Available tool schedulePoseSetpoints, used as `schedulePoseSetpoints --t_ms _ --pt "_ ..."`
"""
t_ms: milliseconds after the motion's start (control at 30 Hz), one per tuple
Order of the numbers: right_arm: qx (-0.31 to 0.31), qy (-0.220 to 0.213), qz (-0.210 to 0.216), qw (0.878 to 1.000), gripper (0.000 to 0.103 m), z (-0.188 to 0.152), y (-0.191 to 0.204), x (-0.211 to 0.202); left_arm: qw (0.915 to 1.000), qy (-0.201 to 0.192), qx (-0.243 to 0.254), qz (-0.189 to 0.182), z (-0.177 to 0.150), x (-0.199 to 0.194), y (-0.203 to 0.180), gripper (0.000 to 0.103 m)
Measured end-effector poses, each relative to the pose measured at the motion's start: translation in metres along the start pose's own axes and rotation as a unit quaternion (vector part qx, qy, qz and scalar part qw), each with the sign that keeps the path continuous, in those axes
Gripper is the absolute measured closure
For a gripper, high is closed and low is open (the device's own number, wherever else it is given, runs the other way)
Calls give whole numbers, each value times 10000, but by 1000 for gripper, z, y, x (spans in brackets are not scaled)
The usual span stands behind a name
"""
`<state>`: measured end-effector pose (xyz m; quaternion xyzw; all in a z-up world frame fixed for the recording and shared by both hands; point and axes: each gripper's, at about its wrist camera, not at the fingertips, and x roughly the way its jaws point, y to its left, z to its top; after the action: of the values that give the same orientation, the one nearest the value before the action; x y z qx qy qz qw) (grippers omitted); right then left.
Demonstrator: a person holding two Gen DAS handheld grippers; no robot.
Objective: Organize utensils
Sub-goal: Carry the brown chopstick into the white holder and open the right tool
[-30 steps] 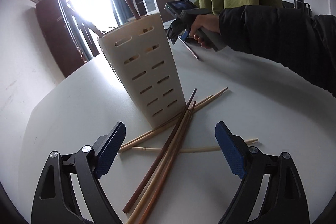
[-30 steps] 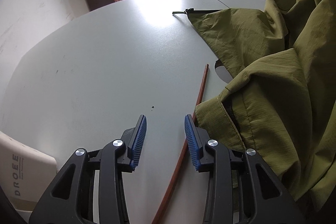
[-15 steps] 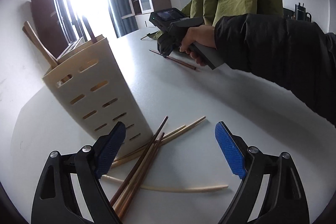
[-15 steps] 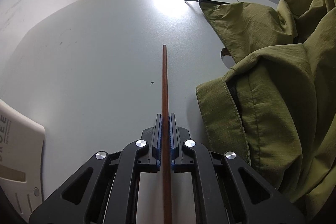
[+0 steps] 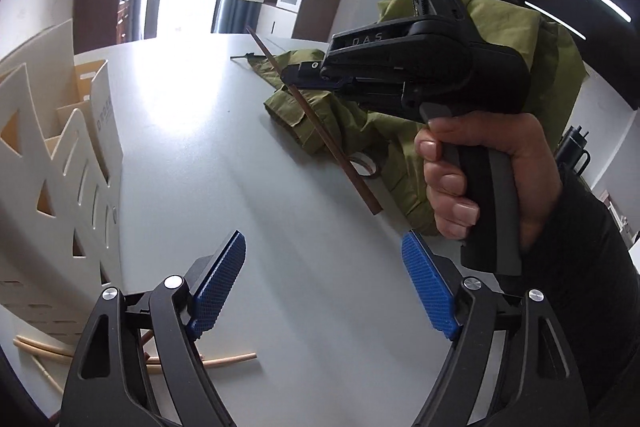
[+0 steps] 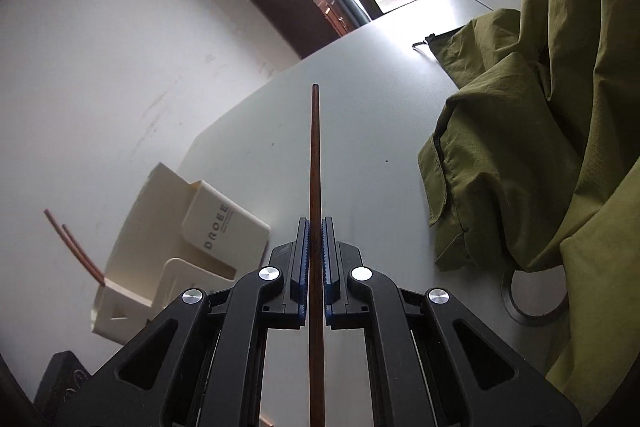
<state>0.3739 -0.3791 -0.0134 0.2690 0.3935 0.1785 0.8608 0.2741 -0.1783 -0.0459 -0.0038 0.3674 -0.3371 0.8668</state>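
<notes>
My right gripper [image 6: 316, 223] is shut on a dark brown chopstick [image 6: 315, 147] that runs straight out between its blue pads, lifted off the grey table [image 6: 360, 115]. The left wrist view shows that gripper [image 5: 296, 77], held by a hand, with the chopstick [image 5: 328, 143] slanting down from it. My left gripper [image 5: 322, 239] hovers over bare table, its jaws closing with nothing between them. The cream slotted utensil holder [image 5: 48, 155] stands at the left; in the right wrist view the holder [image 6: 140, 251] has two reddish chopsticks [image 6: 76, 247] in it.
Several loose pale and brown chopsticks [image 5: 224, 359] lie on the table by the holder's foot, under my left gripper. An olive green jacket [image 6: 520, 147] is heaped on the right side of the table, partly covering a round metal-rimmed opening [image 6: 536, 299].
My right gripper shut on the dark chopstick and lifted it off the table, swinging toward the holder. My left gripper swung right, away from the loose chopsticks, and rolled.
</notes>
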Motion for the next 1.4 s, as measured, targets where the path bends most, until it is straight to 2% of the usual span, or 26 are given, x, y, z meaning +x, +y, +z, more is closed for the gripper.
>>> schedulePoseSetpoints --t_ms 133,267,367,467,600,700,867,1033,1200,1400 --pt "-209 -366 762 9962 97 -13 31 -53 9983 -482 -33 -336 6 -25 -19 24" --pt "-667 -580 1007 9910 97 -20 77 -82 9956 -892 20 -289 26 -60 -26 24" --pt "-989 -740 1374 9828 97 -20 114 -94 9940 -1091 -9 -21 39 -86 -17 24" --pt "-1312 -996 1479 9752 97 -15 149 -95 9913 -1267 -192 313 49 -115 7 24" --pt "-1436 -1452 1761 9630 97 -6 180 -72 9817 -1460 -397 1155 56 -157 50 23" --pt "-1661 -1751 1653 9563 97 -8 198 -44 9773 -1434 -676 1402 49 -178 88 19" --pt "-1722 -1933 1604 9525 97 -18 201 0 9785 -1089 -785 1569 20 -182 127 17" --pt "-1786 -1909 1630 9514 97 -18 202 19 9837 -716 -549 1557 -12 -164 136 17" --pt "-2419 -1794 1147 9467 96 -42 210 18 9872 -557 -490 1414 -32 -160 143 17" --pt "-2543 -1524 860 9512 94 -71 197 11 9876 -503 -394 1434 -44 -160 144 17"
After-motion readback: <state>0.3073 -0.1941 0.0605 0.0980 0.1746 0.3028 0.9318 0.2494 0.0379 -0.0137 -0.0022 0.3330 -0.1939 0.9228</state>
